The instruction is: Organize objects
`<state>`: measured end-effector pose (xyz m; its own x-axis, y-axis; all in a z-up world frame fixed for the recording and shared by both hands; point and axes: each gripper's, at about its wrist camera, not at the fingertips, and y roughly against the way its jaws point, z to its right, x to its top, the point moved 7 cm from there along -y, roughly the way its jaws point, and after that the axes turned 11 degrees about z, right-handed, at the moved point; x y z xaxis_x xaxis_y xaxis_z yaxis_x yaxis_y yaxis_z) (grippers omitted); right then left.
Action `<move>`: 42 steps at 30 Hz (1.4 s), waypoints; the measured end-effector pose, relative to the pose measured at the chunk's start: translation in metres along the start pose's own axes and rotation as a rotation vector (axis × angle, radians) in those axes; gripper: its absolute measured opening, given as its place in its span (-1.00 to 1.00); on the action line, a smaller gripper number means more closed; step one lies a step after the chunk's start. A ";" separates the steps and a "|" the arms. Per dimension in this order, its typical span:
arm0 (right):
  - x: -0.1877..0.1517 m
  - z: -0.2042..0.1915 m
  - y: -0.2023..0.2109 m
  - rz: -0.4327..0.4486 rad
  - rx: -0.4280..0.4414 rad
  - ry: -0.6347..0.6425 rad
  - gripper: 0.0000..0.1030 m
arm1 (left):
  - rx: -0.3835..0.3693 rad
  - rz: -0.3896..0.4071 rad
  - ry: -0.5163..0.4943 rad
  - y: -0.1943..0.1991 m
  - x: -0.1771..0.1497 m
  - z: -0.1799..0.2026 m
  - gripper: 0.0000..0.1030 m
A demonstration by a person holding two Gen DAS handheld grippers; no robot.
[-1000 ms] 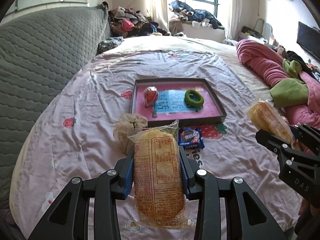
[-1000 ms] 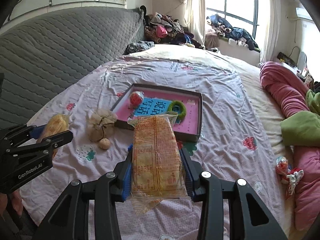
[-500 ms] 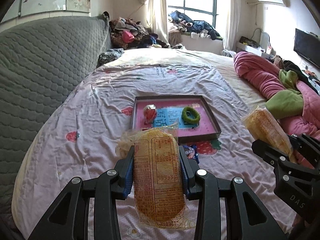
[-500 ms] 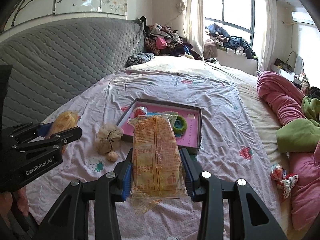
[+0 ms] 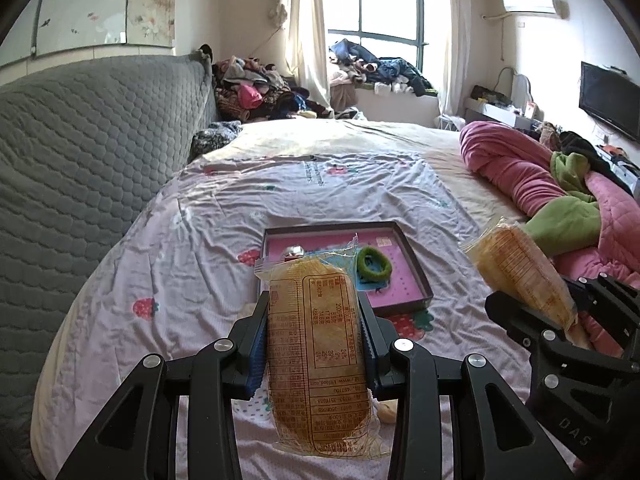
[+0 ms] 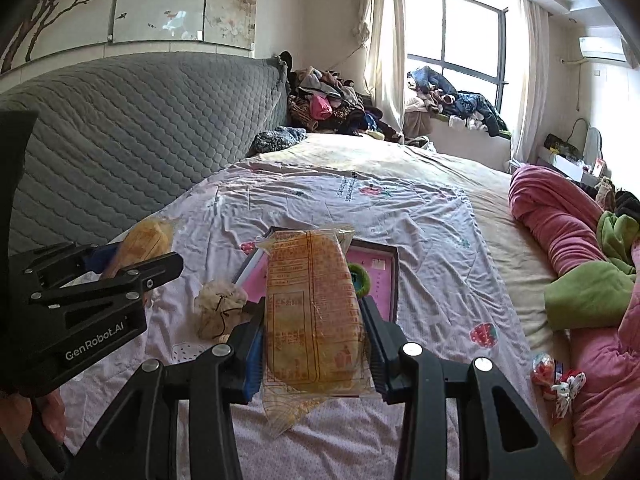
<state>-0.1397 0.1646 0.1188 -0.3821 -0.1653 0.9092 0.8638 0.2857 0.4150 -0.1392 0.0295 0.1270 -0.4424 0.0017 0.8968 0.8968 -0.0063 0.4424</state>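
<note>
Both bread packets higher above tray.

A grey quilted headboard runs along the left of the bed, under a painted wall panel. Clothes pile up beside the curtained window. A television and an air conditioner hang on the right wall.

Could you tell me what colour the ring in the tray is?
Green ring, clearest in the left wrist view.
</note>
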 end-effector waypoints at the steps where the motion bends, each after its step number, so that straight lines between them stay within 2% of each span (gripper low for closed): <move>1: 0.002 0.000 0.000 0.003 -0.001 0.003 -0.17 | 0.001 0.003 0.002 0.000 0.002 0.000 -0.23; 22: 0.033 0.000 -0.021 0.039 -0.001 0.019 -0.16 | 0.020 0.007 0.007 -0.032 0.017 -0.014 -0.23; 28: 0.035 0.000 -0.031 0.032 0.007 0.024 -0.16 | 0.028 -0.011 0.002 -0.054 0.016 -0.017 -0.23; 42: 0.008 0.010 -0.111 -0.038 0.034 -0.012 -0.16 | 0.037 -0.064 0.002 -0.134 -0.005 -0.016 -0.23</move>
<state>-0.2420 0.1409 0.0807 -0.4181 -0.1653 0.8932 0.8371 0.3118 0.4495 -0.2574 0.0147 0.0634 -0.4991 -0.0007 0.8665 0.8661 0.0305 0.4989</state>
